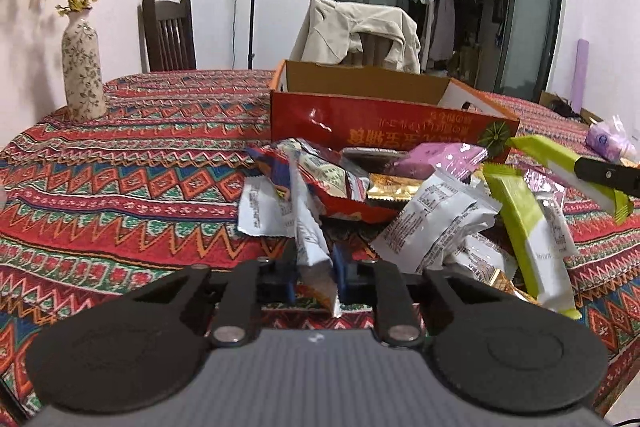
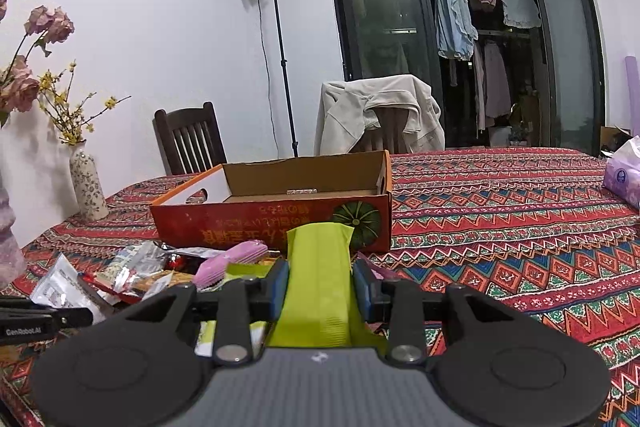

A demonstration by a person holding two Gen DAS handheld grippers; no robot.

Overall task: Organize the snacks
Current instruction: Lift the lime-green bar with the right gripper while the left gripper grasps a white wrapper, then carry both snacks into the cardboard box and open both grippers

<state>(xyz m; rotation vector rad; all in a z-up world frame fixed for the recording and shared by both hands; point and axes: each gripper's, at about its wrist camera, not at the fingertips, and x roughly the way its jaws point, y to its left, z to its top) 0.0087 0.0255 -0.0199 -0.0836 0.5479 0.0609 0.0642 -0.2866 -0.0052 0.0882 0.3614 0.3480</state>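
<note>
A pile of snack packets lies on the patterned tablecloth in front of an open red cardboard box. My left gripper is shut on a white and silver snack packet at the pile's near edge. My right gripper is shut on a lime-green snack bar and holds it above the table in front of the box. The same green bar and right gripper show at the right of the left wrist view. The box looks almost empty inside.
A flowered vase with yellow blossoms stands at the table's left. A purple tissue pack lies at the far right. Two chairs, one draped with a beige jacket, stand behind the table. A light stand is by the wall.
</note>
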